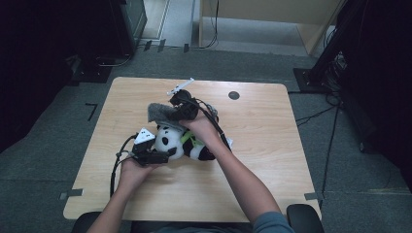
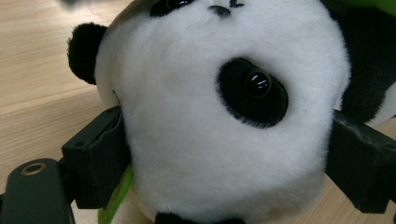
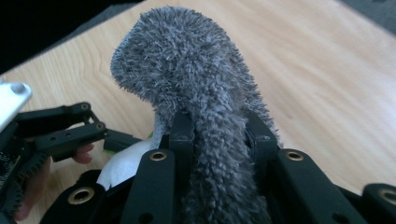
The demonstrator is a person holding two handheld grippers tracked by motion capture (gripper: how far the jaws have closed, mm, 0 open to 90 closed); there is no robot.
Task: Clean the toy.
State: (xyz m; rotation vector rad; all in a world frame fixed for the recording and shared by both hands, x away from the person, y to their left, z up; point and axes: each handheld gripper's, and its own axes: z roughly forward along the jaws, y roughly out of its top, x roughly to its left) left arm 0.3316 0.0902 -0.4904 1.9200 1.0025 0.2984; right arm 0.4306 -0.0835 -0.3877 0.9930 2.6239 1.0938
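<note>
— Near the table's (image 1: 272, 145) middle, what lies there?

— A panda plush (image 1: 170, 141), white head toward nine o'clock, black limbs and a green strip toward three o'clock. It rests on the wood.

— And the left gripper (image 1: 156, 156)?

— It sits at the panda's seven o'clock. In the left gripper view its jaws stand wide, one on each side of the white head (image 2: 219, 116), both touching the fur. Whether they squeeze it I cannot tell.

— The right gripper (image 1: 183, 109)?

— At the panda's twelve o'clock, just above it. Its jaws are clamped on a grey fuzzy cloth (image 3: 196, 88), which rises between them and curls over at the top.

— Any container?

— No; I see none on the table.

— What is hard to read?

— The cloth's lower end is hidden behind the right jaws. The panda's body is partly covered by the right hand (image 1: 204, 128), and its far eye is cut off at the left gripper view's top edge.
</note>
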